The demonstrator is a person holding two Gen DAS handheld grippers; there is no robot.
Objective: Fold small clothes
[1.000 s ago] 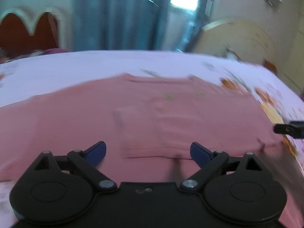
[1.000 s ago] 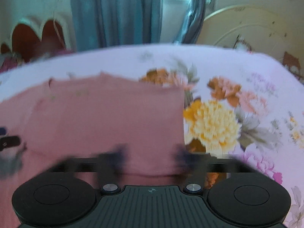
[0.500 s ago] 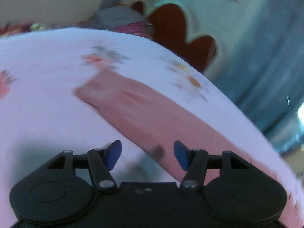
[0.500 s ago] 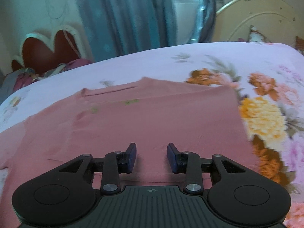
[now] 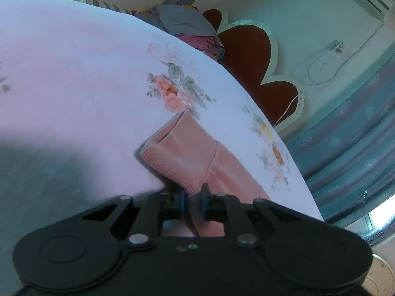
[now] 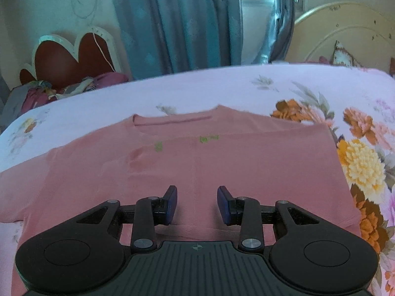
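A pink long-sleeved top (image 6: 197, 157) lies flat on the floral bed sheet (image 6: 197, 88), neckline away from me. In the left wrist view its ribbed sleeve cuff (image 5: 177, 153) rests on the sheet (image 5: 74, 74). My left gripper (image 5: 191, 197) is shut on the near corner of that cuff, with pink fabric pinched between the blue pads. In the right wrist view my right gripper (image 6: 197, 199) hovers over the lower middle of the top. Its jaws stand partly apart, and nothing is pinched between them.
A red heart-shaped board (image 6: 66, 56) leans on the wall beyond the bed, with a pile of clothes (image 6: 49, 91) beside it. Blue curtains (image 6: 172, 24) hang behind, and a cream headboard (image 6: 345, 34) stands at the right. The sheet's big flowers (image 6: 363, 165) lie right of the top.
My left gripper swung left from the top's body out to the sleeve cuff, rolled, and shut on it. My right gripper narrowed its jaws and shifted over the top's lower middle.
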